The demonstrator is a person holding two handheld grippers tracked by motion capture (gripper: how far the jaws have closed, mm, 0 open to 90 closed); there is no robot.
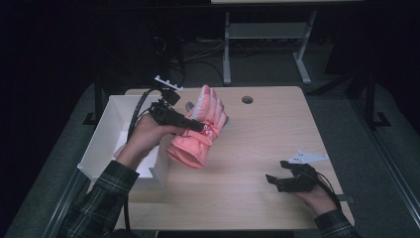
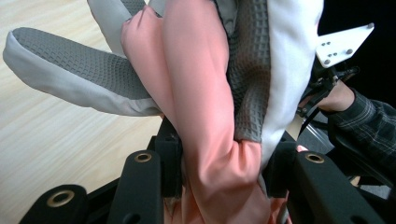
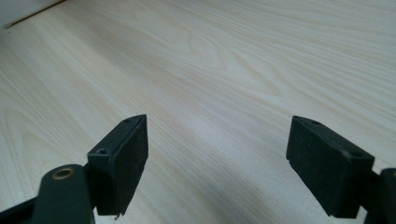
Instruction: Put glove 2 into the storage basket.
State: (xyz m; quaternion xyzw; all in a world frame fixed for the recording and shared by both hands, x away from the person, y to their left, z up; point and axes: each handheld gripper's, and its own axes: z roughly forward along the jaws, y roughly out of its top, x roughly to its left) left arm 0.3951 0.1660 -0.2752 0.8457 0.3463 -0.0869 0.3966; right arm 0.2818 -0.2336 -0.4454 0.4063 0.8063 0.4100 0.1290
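High view: fixed above the near side, looked forward and down over the whole table [image 1: 257,148], floor and desk legs behind. Left gripper view: rode on the left gripper [image 2: 219,186], looked along its jaws, very close on the pink glove [image 2: 201,93]; beyond it took in the right hand [image 2: 334,95], which was also seen in the high view. Right gripper view: rode on the right gripper [image 3: 217,163], faced low across bare tabletop at close range. Shared by all three: the light wood tabletop.
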